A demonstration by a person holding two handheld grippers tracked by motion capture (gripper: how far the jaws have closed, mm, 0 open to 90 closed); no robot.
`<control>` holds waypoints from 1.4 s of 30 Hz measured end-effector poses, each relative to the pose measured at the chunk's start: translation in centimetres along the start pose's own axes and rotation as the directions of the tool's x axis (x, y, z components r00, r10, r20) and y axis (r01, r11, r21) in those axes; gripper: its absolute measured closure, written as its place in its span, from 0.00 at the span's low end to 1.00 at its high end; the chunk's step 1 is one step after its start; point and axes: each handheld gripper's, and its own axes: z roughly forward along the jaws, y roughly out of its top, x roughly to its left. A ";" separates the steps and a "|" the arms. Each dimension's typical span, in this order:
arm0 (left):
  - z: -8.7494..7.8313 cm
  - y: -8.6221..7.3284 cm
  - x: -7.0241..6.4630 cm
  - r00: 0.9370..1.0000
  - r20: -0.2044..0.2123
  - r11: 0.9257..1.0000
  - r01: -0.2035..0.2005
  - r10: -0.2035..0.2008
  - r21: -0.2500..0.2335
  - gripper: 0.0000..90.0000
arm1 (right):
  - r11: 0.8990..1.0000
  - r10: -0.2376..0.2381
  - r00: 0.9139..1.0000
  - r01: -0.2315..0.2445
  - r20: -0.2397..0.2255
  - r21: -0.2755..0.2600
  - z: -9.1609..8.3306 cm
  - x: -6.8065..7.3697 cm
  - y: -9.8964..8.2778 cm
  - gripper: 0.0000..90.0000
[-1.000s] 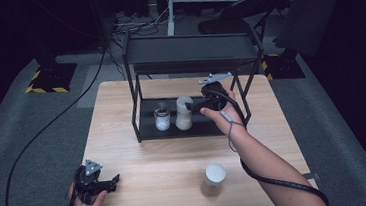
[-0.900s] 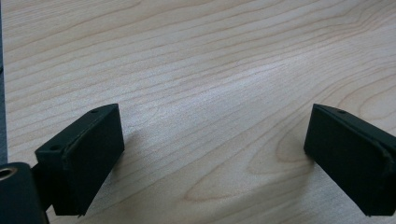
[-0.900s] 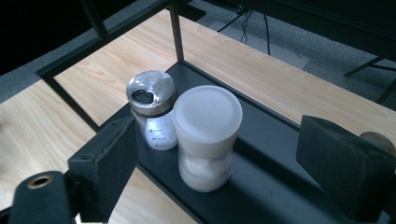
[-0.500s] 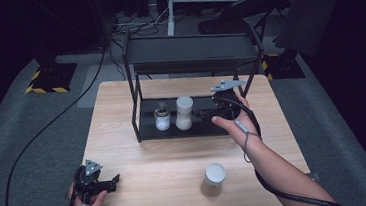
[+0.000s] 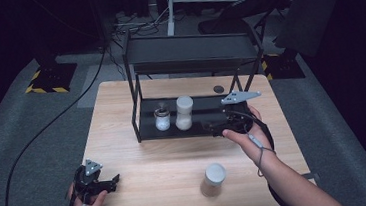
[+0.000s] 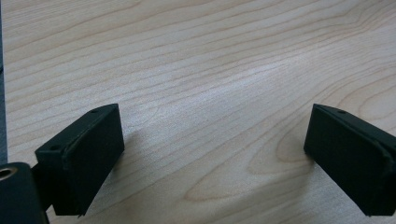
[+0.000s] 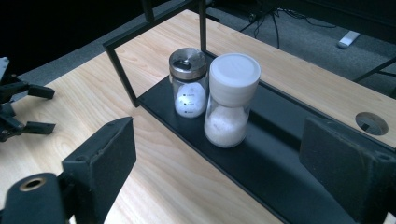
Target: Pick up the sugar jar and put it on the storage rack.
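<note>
1. A black metal two-tier rack [image 5: 191, 52] stands on the far half of the light wooden desk [image 5: 176, 159].
2. On the rack's lower shelf, a white-capped jar of white grains [image 5: 184, 113] stands just right of a small glass shaker with a metal lid [image 5: 162, 118].
3. The right gripper [image 5: 213, 129] hangs at the shelf's right front edge, right of both jars.
4. A grey-lidded jar of brown powder [image 5: 213, 179] stands near the desk's front edge, right of centre.
5. The left gripper [image 5: 109, 184] sits at the front left corner.

No legible text — small jar's [image 7: 188, 82] label marks too blurred.
</note>
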 end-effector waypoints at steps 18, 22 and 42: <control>0.0 0.0 0.0 1.000 0.000 1.000 0.000 0.000 0.000 0.05 | 1.000 -0.023 0.999 0.022 -0.040 -0.015 -3.0 1.8 -2.9 0.09; 0.0 0.0 0.0 1.000 0.000 1.000 0.000 0.000 0.000 0.05 | 0.999 -0.032 0.998 0.031 -0.048 -0.017 -3.3 2.4 -3.4 0.09; 0.0 0.0 0.0 1.000 0.000 1.000 0.000 0.000 0.000 0.05 | 0.999 -0.048 0.997 0.049 -0.064 0.005 -3.6 4.6 -6.9 0.05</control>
